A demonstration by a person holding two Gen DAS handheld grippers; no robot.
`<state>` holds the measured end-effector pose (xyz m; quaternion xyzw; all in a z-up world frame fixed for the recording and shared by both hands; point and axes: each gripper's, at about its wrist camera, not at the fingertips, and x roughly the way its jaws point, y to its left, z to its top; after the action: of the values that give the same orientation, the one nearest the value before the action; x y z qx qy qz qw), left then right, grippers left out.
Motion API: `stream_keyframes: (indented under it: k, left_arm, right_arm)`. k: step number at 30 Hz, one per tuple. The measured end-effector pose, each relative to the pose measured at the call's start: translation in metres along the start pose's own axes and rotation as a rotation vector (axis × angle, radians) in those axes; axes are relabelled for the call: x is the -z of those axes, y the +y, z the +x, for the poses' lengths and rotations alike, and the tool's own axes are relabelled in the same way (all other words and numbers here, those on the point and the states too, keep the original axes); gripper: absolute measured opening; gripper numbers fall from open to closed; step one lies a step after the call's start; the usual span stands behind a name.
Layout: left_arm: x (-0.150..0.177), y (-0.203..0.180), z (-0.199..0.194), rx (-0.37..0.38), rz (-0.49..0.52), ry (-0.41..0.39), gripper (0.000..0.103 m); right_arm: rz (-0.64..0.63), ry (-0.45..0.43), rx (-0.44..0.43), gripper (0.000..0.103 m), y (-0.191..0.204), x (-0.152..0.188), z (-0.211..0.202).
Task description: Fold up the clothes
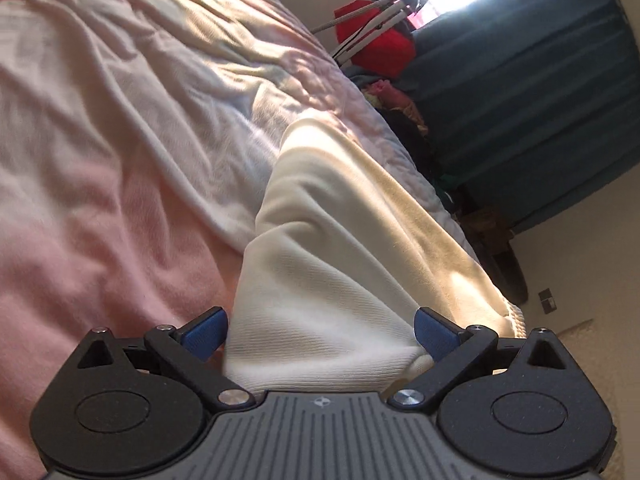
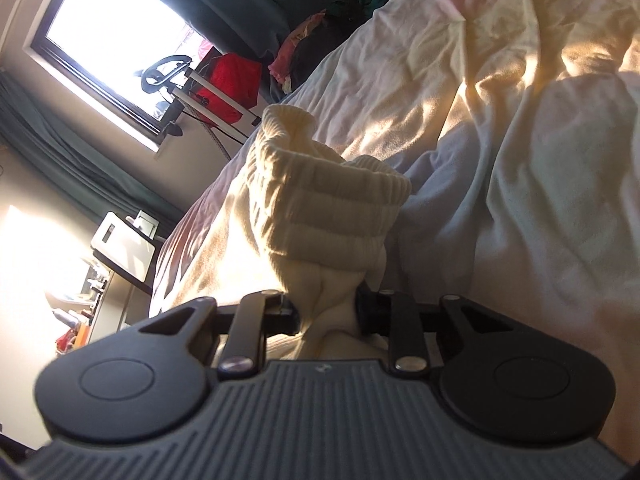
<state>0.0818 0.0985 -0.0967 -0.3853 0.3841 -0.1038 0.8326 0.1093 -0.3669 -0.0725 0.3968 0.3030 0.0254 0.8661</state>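
A cream knitted garment (image 1: 320, 240) lies on the pink bedcover (image 1: 100, 160). In the left wrist view my left gripper (image 1: 322, 332) is open, its blue pads (image 1: 204, 334) spread wide, and a flat part of the garment passes between them. In the right wrist view my right gripper (image 2: 326, 314) is shut on the cream garment (image 2: 320, 216), pinching bunched cloth just below its ribbed cuff, which stands up in front of the fingers. The fingertips are hidden by the cloth.
The bedcover (image 2: 520, 140) is rumpled and sunlit. Beyond the bed's edge are a dark teal curtain (image 1: 540, 100), a red bag (image 1: 376, 44), a pile of clothes (image 1: 400, 108), a bright window (image 2: 116, 36) and a cluttered desk (image 2: 104, 280).
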Motion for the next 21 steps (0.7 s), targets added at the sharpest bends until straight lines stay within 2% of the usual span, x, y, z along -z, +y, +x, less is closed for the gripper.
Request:
stream_keyframes:
  k: [4, 5, 8, 10, 14, 17, 19, 21]
  left_arm:
    - [0.001, 0.001, -0.001, -0.011, 0.013, -0.016, 0.083]
    - [0.002, 0.0, -0.003, -0.027, 0.028, -0.021, 0.071]
    - [0.003, -0.005, -0.009, -0.044, 0.076, -0.032, 0.045]
    - [0.002, -0.015, -0.019, -0.023, 0.112, -0.055, 0.034]
    - [-0.005, -0.051, -0.044, 0.057, 0.167, -0.095, 0.028]
    - [-0.014, -0.099, -0.043, 0.128, 0.205, -0.101, 0.028]
    - [-0.017, -0.14, -0.028, 0.15, 0.229, -0.095, 0.027]
    - [-0.019, -0.192, 0.004, 0.15, 0.288, -0.078, 0.027]
  right_arm:
    - [-0.039, 0.028, 0.025, 0.028, 0.005, 0.002, 0.004]
    - [-0.043, 0.03, 0.029, 0.028, 0.006, 0.002, 0.003]
    - [-0.03, 0.02, 0.013, 0.028, 0.008, 0.002, -0.002]
    - [-0.037, 0.006, -0.009, 0.027, 0.016, -0.001, -0.01]
    - [-0.021, -0.032, -0.086, 0.025, 0.033, -0.016, -0.037]
    - [0.027, -0.074, -0.137, 0.025, 0.031, -0.039, -0.061]
    - [0.05, -0.092, -0.145, 0.025, 0.023, -0.066, -0.07]
    - [0.073, -0.11, -0.138, 0.025, 0.011, -0.096, -0.078]
